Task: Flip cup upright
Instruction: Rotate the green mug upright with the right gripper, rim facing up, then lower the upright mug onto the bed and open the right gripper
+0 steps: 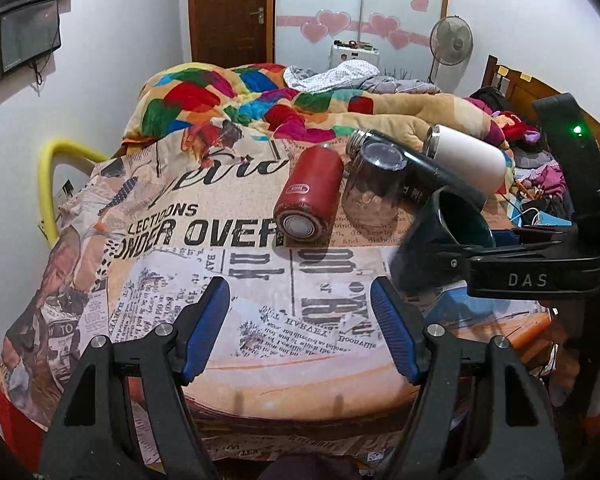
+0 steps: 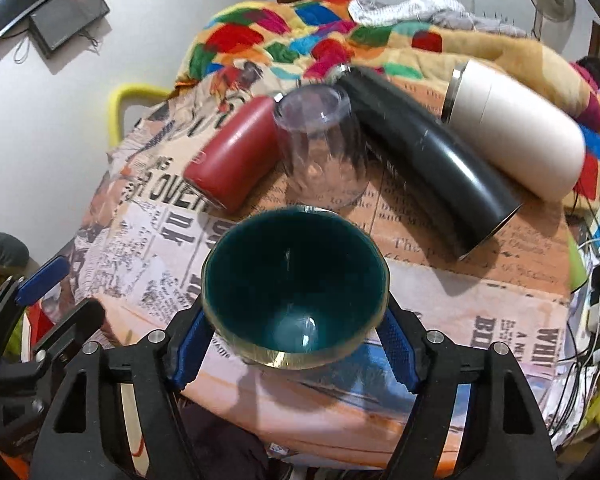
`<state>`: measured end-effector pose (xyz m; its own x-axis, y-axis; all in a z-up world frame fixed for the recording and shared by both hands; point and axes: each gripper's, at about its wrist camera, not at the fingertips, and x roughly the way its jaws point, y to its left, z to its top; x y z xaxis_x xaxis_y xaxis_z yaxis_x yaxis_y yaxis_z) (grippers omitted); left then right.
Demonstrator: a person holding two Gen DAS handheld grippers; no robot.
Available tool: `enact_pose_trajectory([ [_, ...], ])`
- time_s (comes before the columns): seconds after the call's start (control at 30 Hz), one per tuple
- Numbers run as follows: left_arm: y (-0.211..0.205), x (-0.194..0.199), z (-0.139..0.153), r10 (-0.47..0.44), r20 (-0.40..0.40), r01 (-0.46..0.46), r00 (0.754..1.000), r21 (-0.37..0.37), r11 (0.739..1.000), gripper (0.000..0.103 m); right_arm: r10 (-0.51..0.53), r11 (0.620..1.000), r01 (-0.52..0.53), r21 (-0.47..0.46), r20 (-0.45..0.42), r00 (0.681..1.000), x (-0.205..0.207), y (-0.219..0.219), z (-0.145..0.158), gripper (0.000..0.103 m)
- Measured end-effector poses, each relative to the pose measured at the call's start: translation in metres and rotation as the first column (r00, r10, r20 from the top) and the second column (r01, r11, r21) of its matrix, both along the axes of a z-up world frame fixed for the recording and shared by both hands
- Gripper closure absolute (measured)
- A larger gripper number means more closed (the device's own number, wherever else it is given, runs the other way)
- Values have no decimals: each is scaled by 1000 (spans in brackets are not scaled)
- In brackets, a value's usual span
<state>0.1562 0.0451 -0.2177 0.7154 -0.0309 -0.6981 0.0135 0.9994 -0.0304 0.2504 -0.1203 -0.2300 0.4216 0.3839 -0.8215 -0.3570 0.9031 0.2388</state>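
Observation:
A dark teal cup (image 2: 296,284) is held between the blue pads of my right gripper (image 2: 296,344), lifted above the newspaper-print cloth with its mouth facing the camera. In the left wrist view the same cup (image 1: 440,236) shows at the right, tilted, clamped by the right gripper (image 1: 452,252). My left gripper (image 1: 300,328) is open and empty above the front of the table. A clear glass (image 1: 374,188) stands upside down behind the cup; it also shows in the right wrist view (image 2: 322,148).
A red bottle (image 1: 310,196), a black flask (image 2: 424,152) and a white flask (image 2: 516,128) lie on their sides on the covered table (image 1: 228,272). A colourful quilt (image 1: 260,100) lies behind. Cables and clutter (image 2: 596,292) sit at the right.

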Motion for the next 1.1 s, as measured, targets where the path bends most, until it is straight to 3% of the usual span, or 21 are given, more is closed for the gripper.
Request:
enact_pose_trajectory([
  [0.27,-1,3,10,2,25,-1,1000,-4,1000,31,6,1000,-5,-9,96,995,7,4,25,32],
  [0.8,2,7,-2,16,-2,-16,1000,3,1000,31,71,992,-62,-114,73,995,-2,23,-11,32],
  [0.97,4,6,-4,25,-11,-25,1000,-9,1000,31,95,983,-77,-165,108,990,-10,30,-10,32],
  [1.1,6,3,0,32,-7,-32,999,-17,999,31,106,981,-90,-173,87,990,-11,31,-10,31],
])
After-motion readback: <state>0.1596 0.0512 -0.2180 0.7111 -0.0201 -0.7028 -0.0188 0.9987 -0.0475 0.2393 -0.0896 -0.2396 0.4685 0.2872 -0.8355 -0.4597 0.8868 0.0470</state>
